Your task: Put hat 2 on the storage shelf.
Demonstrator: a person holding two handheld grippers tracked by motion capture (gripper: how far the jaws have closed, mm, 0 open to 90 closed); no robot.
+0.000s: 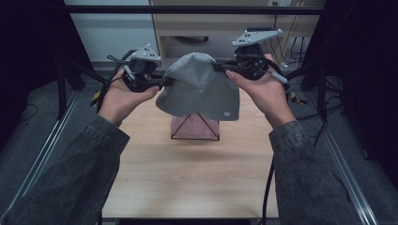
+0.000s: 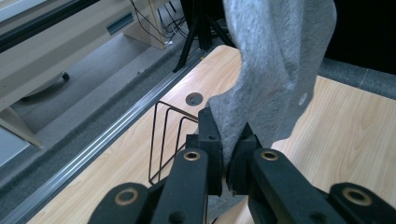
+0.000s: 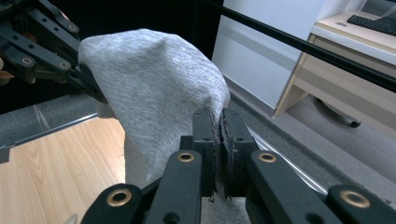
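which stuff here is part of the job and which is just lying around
In the job:
grey cloth, held up over the table
left gripper, shut on it
right gripper, shut on it

Lying about:
black wire rack
pink item in it

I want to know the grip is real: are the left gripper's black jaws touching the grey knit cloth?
Touching. In the left gripper view the left gripper is shut on an edge of the grey knit cloth, which hangs above the wooden table.

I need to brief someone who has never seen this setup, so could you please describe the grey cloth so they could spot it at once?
Look above the far half of the wooden table. There the grey cloth hangs in the air, pinched at either side by the left claw and right claw. Unlike the pink cloth in the wire rack beneath, it is grey and lifted clear.
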